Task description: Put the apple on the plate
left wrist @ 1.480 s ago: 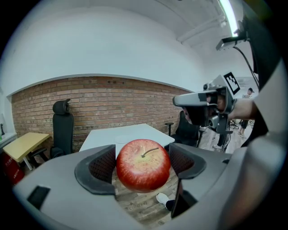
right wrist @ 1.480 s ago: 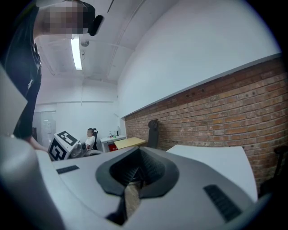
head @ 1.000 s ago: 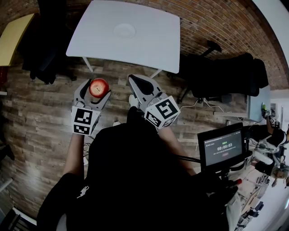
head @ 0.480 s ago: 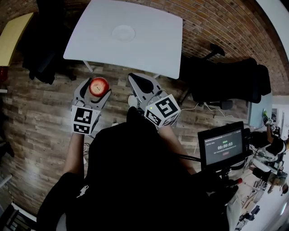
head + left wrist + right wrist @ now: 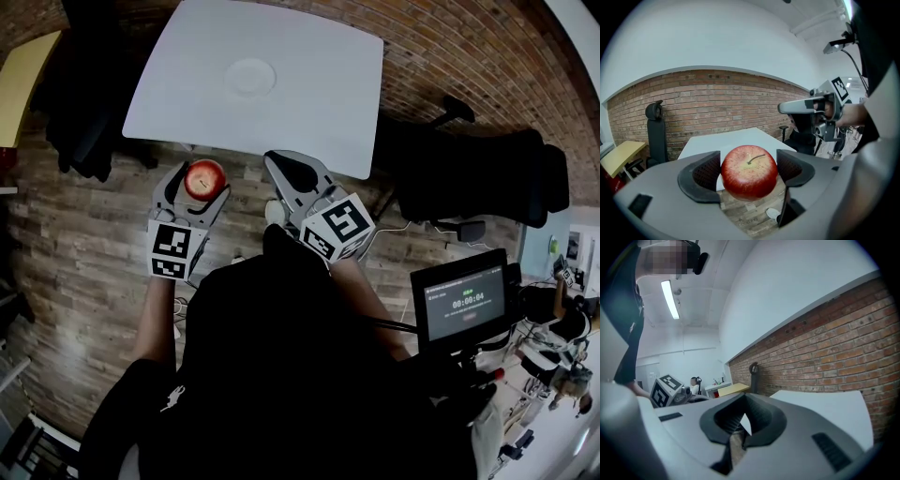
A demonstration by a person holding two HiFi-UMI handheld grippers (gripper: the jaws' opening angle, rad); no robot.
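Note:
A red apple [image 5: 204, 178] [image 5: 749, 171] with a short stem is clamped between the dark pads of my left gripper [image 5: 196, 185] [image 5: 749, 171], held in the air over the wooden floor just short of the white table's near edge. A pale plate [image 5: 250, 77] lies on the white table [image 5: 319, 94] toward its far side. My right gripper [image 5: 292, 175] [image 5: 743, 423] hovers to the right of the apple with its tips touching and nothing between them; in the left gripper view it [image 5: 812, 107] shows at the right.
A brick wall [image 5: 717, 101] runs behind the table. Black office chairs [image 5: 469, 169] stand right of the table. A yellow desk [image 5: 23, 75] is at the far left, a monitor [image 5: 461, 302] at the lower right. The person's dark torso [image 5: 272, 366] fills the bottom.
Both grippers have advanced toward the table, which now sits closer and larger in the head view. The apple stays clamped in the left gripper; the right one stays shut.

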